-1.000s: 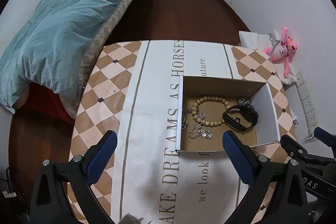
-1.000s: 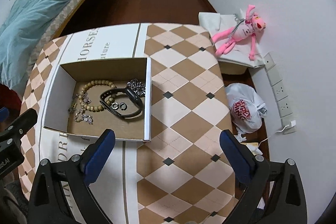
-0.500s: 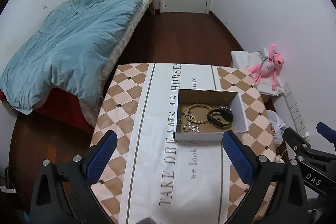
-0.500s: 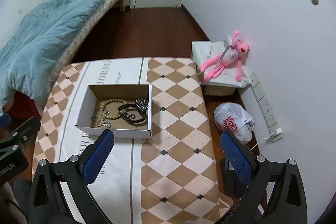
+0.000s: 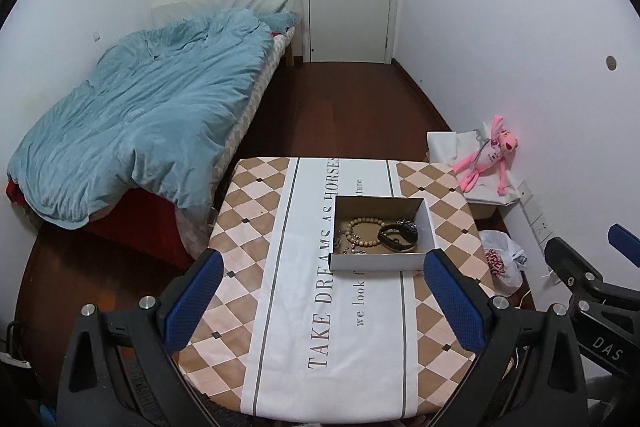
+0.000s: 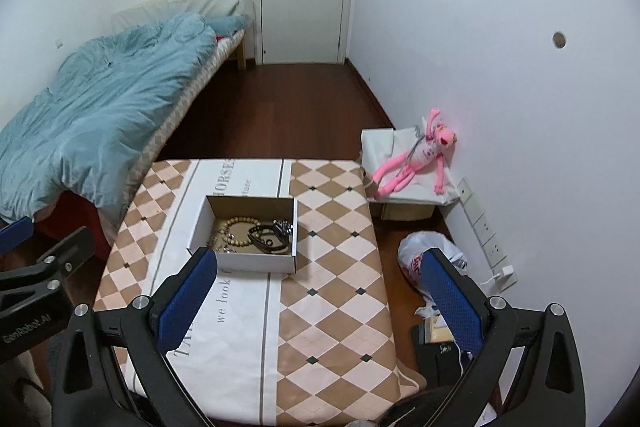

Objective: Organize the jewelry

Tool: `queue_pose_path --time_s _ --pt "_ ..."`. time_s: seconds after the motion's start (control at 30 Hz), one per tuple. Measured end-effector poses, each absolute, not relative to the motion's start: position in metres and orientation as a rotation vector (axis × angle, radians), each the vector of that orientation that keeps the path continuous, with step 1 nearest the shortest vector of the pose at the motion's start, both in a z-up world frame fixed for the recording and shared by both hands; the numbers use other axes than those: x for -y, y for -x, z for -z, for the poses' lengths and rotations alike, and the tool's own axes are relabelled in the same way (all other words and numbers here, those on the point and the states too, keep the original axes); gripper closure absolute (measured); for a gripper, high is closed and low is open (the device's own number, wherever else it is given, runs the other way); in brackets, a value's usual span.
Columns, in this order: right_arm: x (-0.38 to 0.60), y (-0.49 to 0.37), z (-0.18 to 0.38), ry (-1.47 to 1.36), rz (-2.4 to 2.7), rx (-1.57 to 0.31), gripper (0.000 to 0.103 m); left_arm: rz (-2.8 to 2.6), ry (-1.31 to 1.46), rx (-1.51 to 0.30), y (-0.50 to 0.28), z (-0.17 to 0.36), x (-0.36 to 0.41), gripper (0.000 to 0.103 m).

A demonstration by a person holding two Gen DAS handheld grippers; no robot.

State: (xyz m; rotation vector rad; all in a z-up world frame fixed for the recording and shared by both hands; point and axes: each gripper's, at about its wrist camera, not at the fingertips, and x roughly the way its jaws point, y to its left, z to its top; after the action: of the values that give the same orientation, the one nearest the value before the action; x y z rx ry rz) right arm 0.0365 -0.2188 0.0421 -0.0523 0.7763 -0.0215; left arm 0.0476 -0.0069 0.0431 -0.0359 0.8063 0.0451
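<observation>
Both tongs, left (image 5: pixel 320 297) and right (image 6: pixel 318 297), hang released and empty well back from the bench (image 5: pixel 280 307), where beads (image 5: pixel 362 233), a black band (image 5: pixel 398 237) and chains (image 5: pixel 348 247) lie gathered inside the box (image 5: pixel 378 261), suggesting the tidying is essentially finished.

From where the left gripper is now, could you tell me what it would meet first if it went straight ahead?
Probably the cardboard box on the table. The open left gripper hovers well back; nothing lies between, though depth is uncertain.
</observation>
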Motion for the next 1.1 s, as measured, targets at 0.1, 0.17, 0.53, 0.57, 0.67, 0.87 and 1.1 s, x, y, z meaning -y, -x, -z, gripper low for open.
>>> queue_pose_path --time_s 0.1,0.17,0.53,0.57,0.67,0.87,1.1 --pt "0.217 -0.027 -0.052 0.053 0.018 -0.760 0.000 -0.049 0.041 -0.799 -0.040 -0.050 0.005 0.001" --pt "0.216 -0.023 -0.056 0.048 0.010 -0.757 0.000 -0.056 0.039 -0.795 -0.035 -0.053 0.005 0.001" --pt "0.221 -0.015 -0.063 0.041 0.014 -0.764 0.000 -0.051 0.035 -0.812 -0.029 -0.053 0.014 0.001" --pt "0.222 -0.016 -0.062 0.039 0.015 -0.765 0.000 -0.049 0.035 -0.817 -0.030 -0.052 0.016 0.001" --pt "0.224 -0.021 -0.061 0.037 0.024 -0.770 0.000 -0.049 0.037 -0.827 -0.036 -0.050 0.019 0.001" --pt "0.227 -0.042 -0.056 0.045 0.046 -0.789 0.000 -0.048 0.042 -0.864 -0.058 -0.045 0.023 0.001" --pt "0.227 -0.076 -0.045 0.046 0.049 -0.830 0.000 -0.058 0.040 -0.917 -0.086 -0.035 0.023 0.001"
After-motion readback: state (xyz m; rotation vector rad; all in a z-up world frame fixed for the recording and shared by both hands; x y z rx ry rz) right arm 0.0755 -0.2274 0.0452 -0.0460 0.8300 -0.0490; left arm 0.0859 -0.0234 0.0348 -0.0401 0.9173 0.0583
